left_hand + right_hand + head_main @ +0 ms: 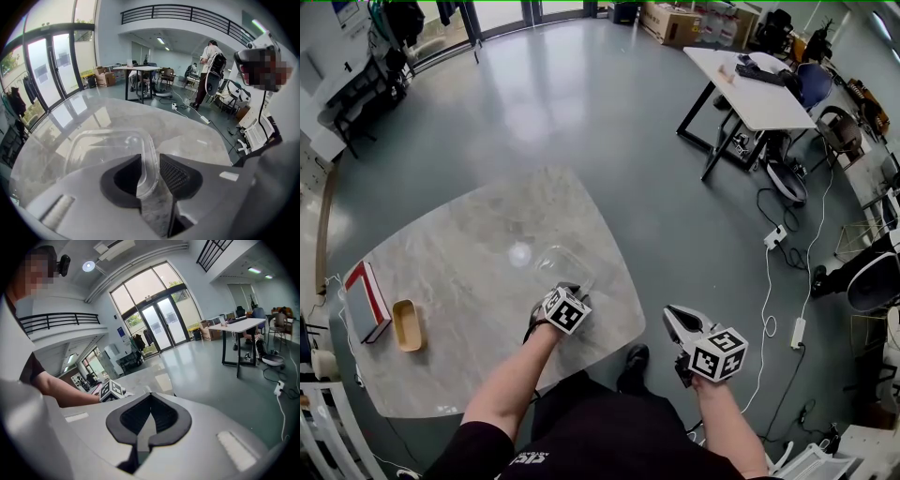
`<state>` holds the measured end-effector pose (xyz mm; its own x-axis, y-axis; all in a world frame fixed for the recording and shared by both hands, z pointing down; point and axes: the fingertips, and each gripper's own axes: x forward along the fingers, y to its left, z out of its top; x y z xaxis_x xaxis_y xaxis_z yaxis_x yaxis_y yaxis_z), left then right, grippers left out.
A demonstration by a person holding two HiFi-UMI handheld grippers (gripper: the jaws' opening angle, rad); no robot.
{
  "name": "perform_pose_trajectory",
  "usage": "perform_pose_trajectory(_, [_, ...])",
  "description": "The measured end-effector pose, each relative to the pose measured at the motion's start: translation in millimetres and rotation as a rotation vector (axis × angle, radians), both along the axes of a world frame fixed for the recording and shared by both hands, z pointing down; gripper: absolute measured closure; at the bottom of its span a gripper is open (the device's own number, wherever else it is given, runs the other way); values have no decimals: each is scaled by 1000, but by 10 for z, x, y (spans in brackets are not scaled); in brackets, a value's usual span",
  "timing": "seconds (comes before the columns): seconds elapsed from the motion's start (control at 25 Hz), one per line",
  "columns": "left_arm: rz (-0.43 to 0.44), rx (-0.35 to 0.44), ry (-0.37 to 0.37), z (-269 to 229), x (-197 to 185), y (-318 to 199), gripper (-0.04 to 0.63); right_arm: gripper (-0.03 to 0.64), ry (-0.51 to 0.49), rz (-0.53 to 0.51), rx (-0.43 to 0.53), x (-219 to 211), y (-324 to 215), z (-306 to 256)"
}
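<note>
- Well, the marble tabletop [469, 309] carries a clear tub [105, 145], open side up, close to the near edge. Its long axis seems to run crosswise to my left tongs.
- Left tongs [149, 171] pinch its thin right rim. If I lift from there, I reckon it flexes, tips or slips out.
- Right tongs [149, 416], pressed together and empty, hang off the tabletop over the floor [581, 112].

A glossy grey floor [581, 94] filled the upper frame of the head view, mirroring pale daylight. A white table [750, 89] stood at upper right, with chairs [839, 127] and cardboard boxes [670, 23] near it. Cables [769, 272] trailed down the right side. A marble table [469, 253] lay at lower left. In the left gripper view, tall glass doors [47, 70] stood at left and a black balcony railing [187, 11] ran along the top.
</note>
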<state>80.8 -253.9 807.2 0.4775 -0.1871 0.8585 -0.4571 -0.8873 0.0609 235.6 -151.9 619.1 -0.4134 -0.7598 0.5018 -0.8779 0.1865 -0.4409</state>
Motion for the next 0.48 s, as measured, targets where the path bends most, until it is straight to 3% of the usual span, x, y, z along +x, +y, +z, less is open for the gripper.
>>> perform_pose_trajectory(0.28, [-10, -12, 1, 57, 18, 45, 531, 602, -7, -13, 2, -26, -36, 0])
perform_pose_trajectory(0.48, [-8, -41, -22, 73, -8, 110, 534, 601, -6, -29, 6, -22, -86, -69])
